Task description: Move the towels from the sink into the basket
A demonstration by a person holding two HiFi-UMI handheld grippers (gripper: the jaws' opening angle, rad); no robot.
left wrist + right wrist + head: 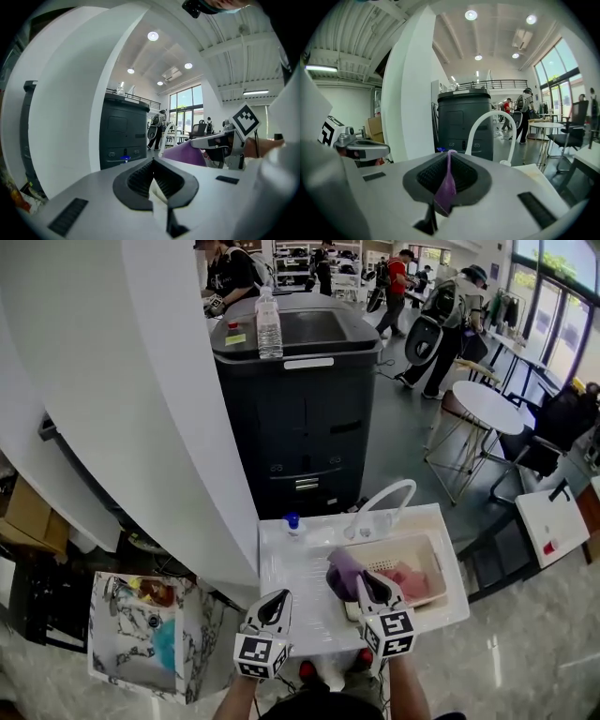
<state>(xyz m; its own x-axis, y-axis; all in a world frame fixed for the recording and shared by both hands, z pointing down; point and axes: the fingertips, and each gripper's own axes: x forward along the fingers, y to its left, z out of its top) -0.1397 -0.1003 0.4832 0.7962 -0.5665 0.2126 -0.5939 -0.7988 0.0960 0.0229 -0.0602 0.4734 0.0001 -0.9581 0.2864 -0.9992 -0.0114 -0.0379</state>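
Note:
My right gripper is shut on a purple towel, which hangs over the left edge of the sink basin. In the right gripper view the purple cloth is pinched between the pads of the gripper. A pink towel lies in the basin. My left gripper hovers over the white counter left of the basin, jaws together. A pale sliver shows where its pads meet; what it is I cannot tell. The marble-patterned basket stands on the floor at lower left.
A white faucet arches over the back of the sink, with a blue-capped bottle beside it. Behind stands a dark bin with a water bottle on top. A white pillar rises at left. People, tables and chairs fill the far right.

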